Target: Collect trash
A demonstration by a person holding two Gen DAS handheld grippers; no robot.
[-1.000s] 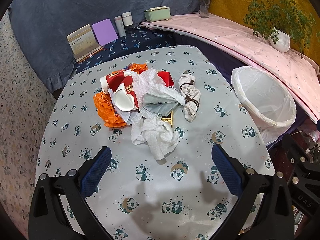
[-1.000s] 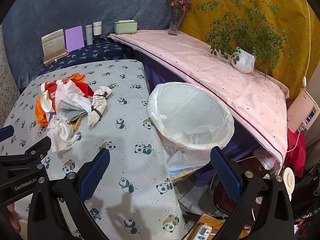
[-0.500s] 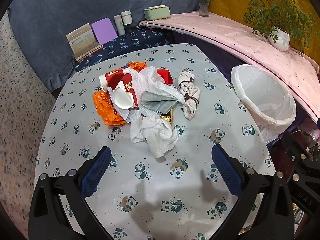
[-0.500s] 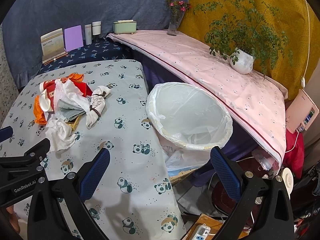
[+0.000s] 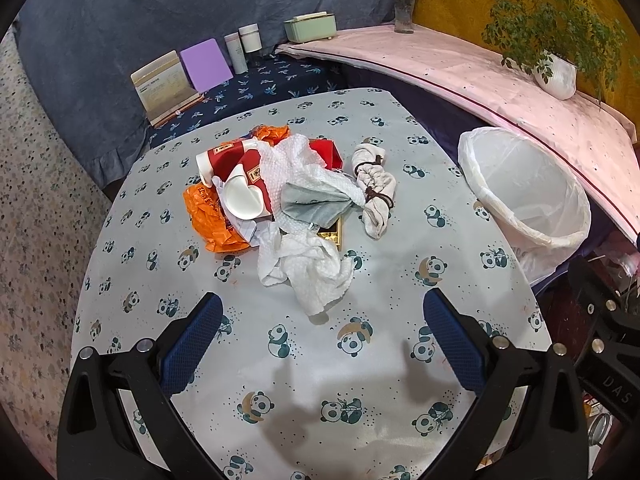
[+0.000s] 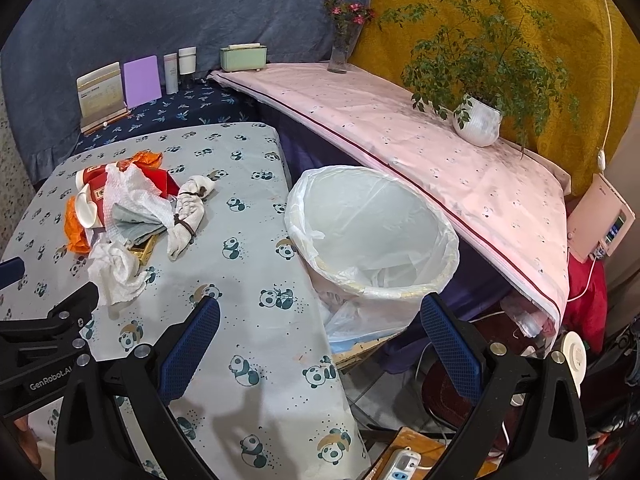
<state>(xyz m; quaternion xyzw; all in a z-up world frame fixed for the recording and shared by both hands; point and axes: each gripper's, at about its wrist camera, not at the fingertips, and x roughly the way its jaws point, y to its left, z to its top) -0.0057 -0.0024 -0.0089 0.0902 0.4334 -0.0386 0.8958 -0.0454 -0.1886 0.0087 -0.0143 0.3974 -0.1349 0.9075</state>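
Observation:
A pile of trash lies mid-table: a white crumpled paper towel [image 5: 308, 268], an orange plastic bag [image 5: 208, 220], a red paper cup [image 5: 232, 160], a grey wrapper [image 5: 316, 204] and a tied beige cloth [image 5: 376, 192]. The pile also shows in the right wrist view [image 6: 132, 216]. A bin lined with a white bag [image 5: 524, 188] stands off the table's right edge and is nearer in the right wrist view [image 6: 372, 236]. My left gripper [image 5: 320, 328] is open and empty, just short of the paper towel. My right gripper [image 6: 320, 332] is open and empty over the table's right edge, near the bin.
The panda-print table [image 5: 360, 380] fills the foreground. A pink-covered shelf [image 6: 420, 140] carries a potted plant [image 6: 478, 120] and a flower vase [image 6: 340, 52]. Books, bottles and a green box [image 5: 310, 28] stand at the back. A power strip [image 6: 404, 464] lies on the floor.
Both grippers have pulled back and up slightly; the pile and the bin look a little farther away. Nothing was grasped.

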